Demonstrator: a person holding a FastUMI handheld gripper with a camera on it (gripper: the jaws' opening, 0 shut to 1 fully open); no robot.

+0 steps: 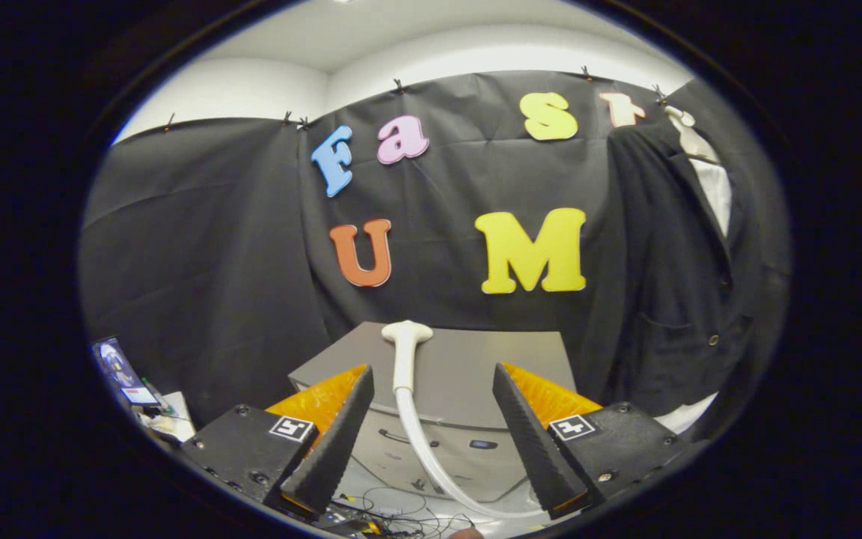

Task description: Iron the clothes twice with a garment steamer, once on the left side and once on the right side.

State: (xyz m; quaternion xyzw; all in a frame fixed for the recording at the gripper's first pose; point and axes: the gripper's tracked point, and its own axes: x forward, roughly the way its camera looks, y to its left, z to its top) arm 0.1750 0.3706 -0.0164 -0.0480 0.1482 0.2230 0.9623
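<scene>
A white garment steamer head (405, 346) with its handle lies on top of a grey cabinet (476, 374), and its white hose (431, 457) runs down the cabinet's front. My gripper (431, 378) is open, its fingers standing wide apart on either side of the steamer handle, with nothing pressed between them. The handle sits just ahead of the fingertips, nearer the left finger (341, 434). A dark jacket (670, 277) over a white shirt hangs on a hanger to the right, beyond the right finger.
The grey cabinet has drawers on its front below the hose. Cables (393, 516) lie on the floor under the fingers. A small screen and clutter (128, 378) sit on a surface at the far left. Black cloth walls close the booth behind.
</scene>
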